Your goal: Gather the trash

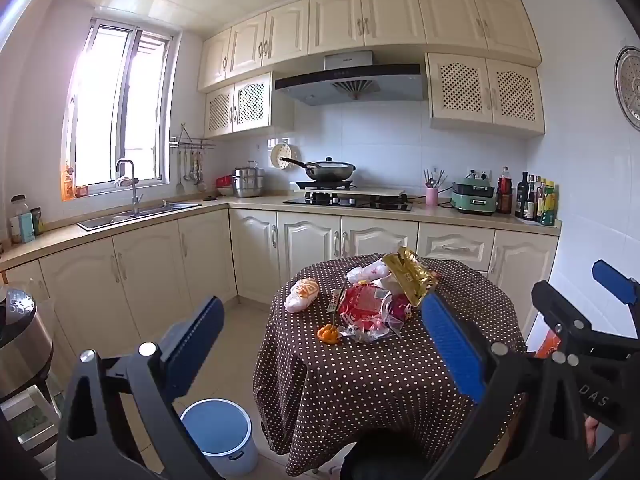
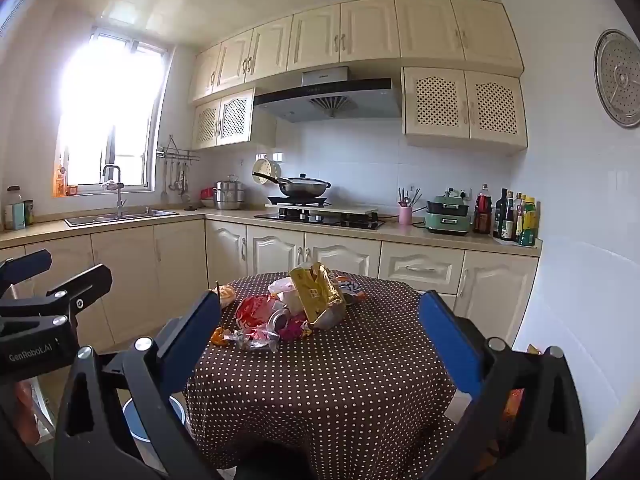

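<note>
Both tools, left tool (image 1: pixel 320 344) and right tool (image 2: pixel 320 332), spread wide, empty, short of worktop (image 1: pixel 392 376). Trash pile (image 1: pixel 372 300) near worktop far edge. My concern: loose wrappers slipping; orange peel (image 1: pixel 329 333) knocked off; bin (image 1: pixel 218 432) on floor, long carry.

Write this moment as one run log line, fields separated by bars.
step: approach | left gripper: open, empty | right gripper: open, empty | trash pile: on table, untouched | bucket: floor, left of table
</note>
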The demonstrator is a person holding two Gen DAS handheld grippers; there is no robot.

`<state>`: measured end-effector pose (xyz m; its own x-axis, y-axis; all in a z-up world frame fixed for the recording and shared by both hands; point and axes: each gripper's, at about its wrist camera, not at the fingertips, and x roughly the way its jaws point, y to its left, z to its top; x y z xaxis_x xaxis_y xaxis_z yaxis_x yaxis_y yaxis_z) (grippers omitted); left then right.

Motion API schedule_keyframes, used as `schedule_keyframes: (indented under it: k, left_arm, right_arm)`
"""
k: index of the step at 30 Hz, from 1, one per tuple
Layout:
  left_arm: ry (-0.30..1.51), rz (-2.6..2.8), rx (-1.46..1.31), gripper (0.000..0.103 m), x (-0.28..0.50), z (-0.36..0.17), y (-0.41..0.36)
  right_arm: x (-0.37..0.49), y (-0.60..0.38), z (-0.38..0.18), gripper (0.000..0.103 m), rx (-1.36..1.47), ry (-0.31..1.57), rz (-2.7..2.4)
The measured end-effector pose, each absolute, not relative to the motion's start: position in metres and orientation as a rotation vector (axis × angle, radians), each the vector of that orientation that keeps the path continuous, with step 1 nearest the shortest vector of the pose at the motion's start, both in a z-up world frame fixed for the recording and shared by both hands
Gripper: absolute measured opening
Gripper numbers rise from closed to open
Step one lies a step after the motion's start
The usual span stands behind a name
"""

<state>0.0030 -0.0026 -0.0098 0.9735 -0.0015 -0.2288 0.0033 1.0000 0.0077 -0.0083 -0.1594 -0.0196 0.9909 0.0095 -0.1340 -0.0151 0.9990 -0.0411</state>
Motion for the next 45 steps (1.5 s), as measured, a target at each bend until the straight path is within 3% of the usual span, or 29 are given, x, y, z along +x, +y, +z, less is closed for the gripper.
schedule_keyframes:
  k: [45]
  left_arm:
    - [0.242, -0.012, 0.028, 0.097, 0.000, -0.007, -0.010]
  right_arm:
    - [0.002, -0.166, -0.027, 0.096, -0.031, 0.158, 0.019]
